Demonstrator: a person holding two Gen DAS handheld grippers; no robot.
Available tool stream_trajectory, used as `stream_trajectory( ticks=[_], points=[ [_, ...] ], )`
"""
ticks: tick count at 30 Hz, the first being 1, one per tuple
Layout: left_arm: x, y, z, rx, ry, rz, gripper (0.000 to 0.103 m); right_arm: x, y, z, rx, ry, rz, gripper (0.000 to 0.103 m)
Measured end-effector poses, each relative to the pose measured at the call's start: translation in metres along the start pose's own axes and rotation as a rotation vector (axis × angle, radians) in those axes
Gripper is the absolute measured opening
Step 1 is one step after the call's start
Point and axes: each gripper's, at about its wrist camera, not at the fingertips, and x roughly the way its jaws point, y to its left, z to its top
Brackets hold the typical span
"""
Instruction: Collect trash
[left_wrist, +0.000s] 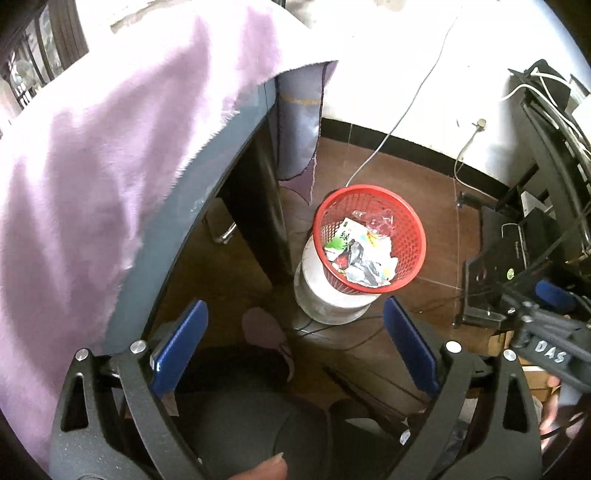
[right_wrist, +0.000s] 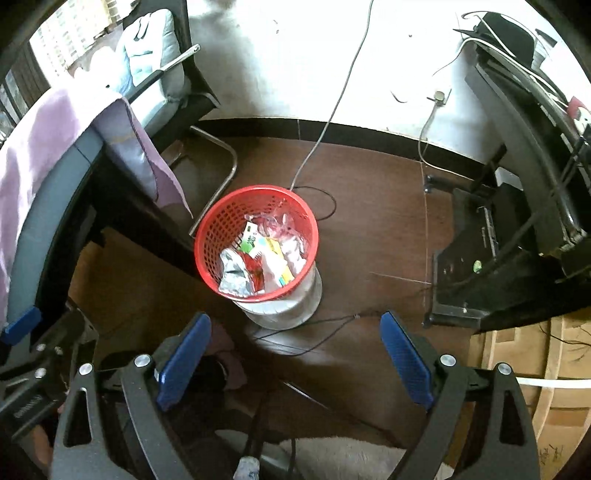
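Two handheld grippers hang above a brown floor, both angled down toward a red mesh basket (left_wrist: 369, 240) that sits on a pale round stand (left_wrist: 328, 299). The left gripper (left_wrist: 295, 343) has its blue pads (left_wrist: 181, 343) spread wide with nothing between them; the right gripper (right_wrist: 295, 354) likewise stands with its pads (right_wrist: 406, 358) far apart and empty. Crumpled wrappers and packets (right_wrist: 258, 258), among them a green-and-white carton and silver foil, lie inside the basket. A table draped in a lilac cloth (left_wrist: 92, 166) rises to the left of the basket, and a grey cable (right_wrist: 332, 110) trails down the white wall to the floor behind it.
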Motion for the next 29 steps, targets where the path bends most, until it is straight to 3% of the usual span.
stream_trajectory(
  ticks=[11, 29],
  points=[
    [-0.022, -0.001, -0.007, 0.029, -0.067, 0.014, 0.095, 0.0, 0.011, -0.012, -0.015, 0.018, 0.004, 0.091],
    [-0.024, 0.001, -0.008, 0.009, -0.076, 0.044, 0.096, 0.011, 0.012, -0.016, -0.016, 0.051, 0.006, 0.091]
  ],
)
